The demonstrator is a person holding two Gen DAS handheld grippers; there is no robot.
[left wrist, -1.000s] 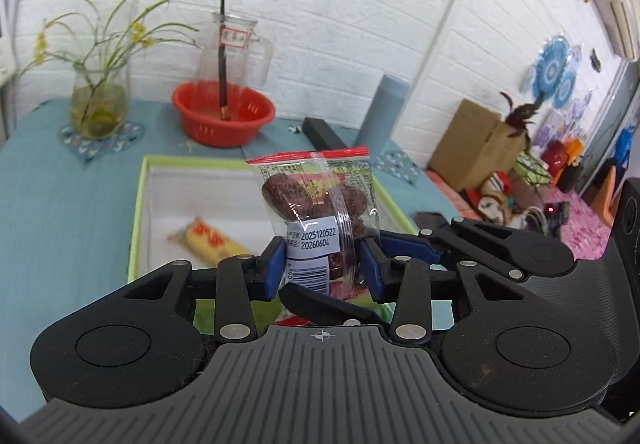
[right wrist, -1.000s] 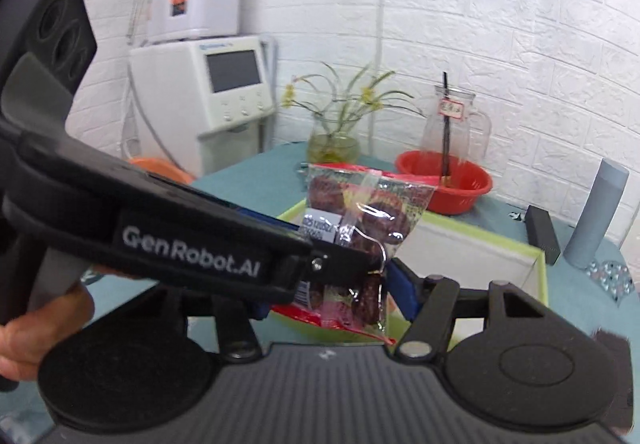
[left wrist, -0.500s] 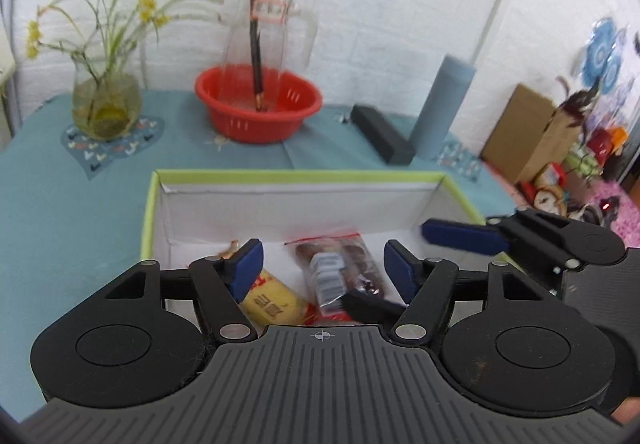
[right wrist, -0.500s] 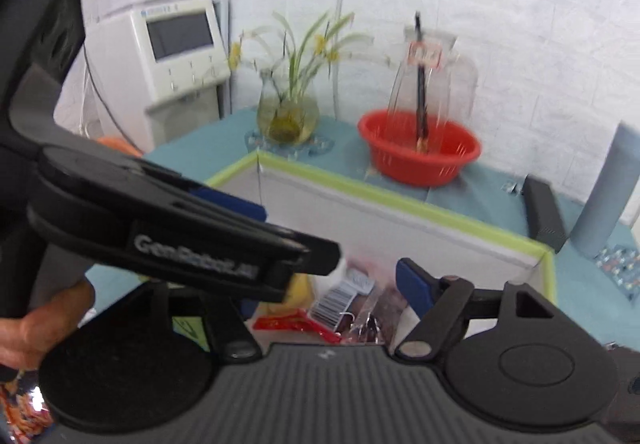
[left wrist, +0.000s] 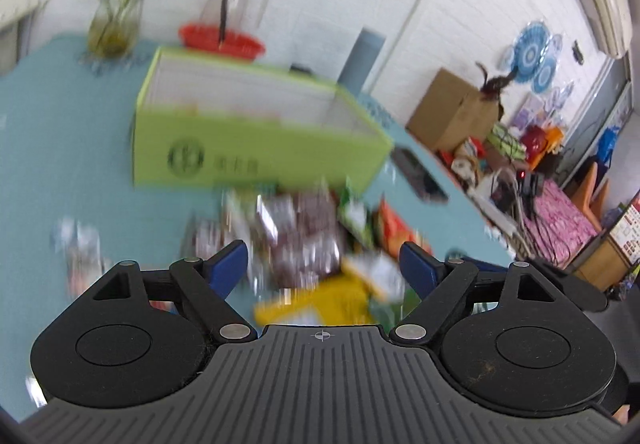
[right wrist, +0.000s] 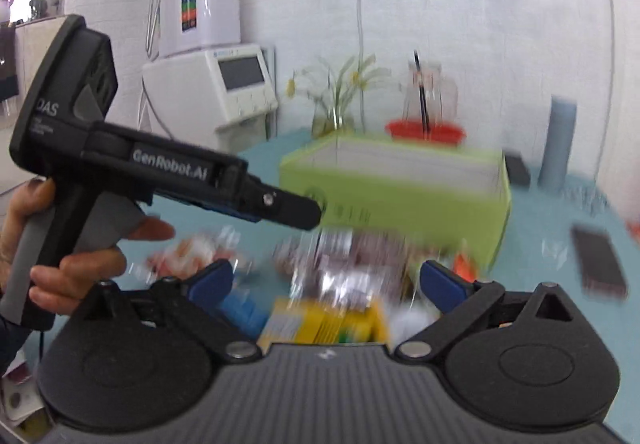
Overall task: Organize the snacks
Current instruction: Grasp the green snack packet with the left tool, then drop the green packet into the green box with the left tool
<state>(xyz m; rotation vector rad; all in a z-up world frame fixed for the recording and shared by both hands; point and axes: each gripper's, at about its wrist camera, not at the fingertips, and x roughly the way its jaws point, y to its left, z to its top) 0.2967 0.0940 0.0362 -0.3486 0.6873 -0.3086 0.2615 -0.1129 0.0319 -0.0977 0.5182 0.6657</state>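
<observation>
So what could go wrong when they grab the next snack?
The snack pile in front of the green box is jumbled, so the open left tool might pinch two packets at once or knock some aside. The right tool is open over the same pile, so the two could bump. The phone lies nearby and might get nudged.

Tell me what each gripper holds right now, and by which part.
Nothing is held. The left gripper and right gripper both have fingers spread open over the blurred snack pile in front of the green box.
</observation>
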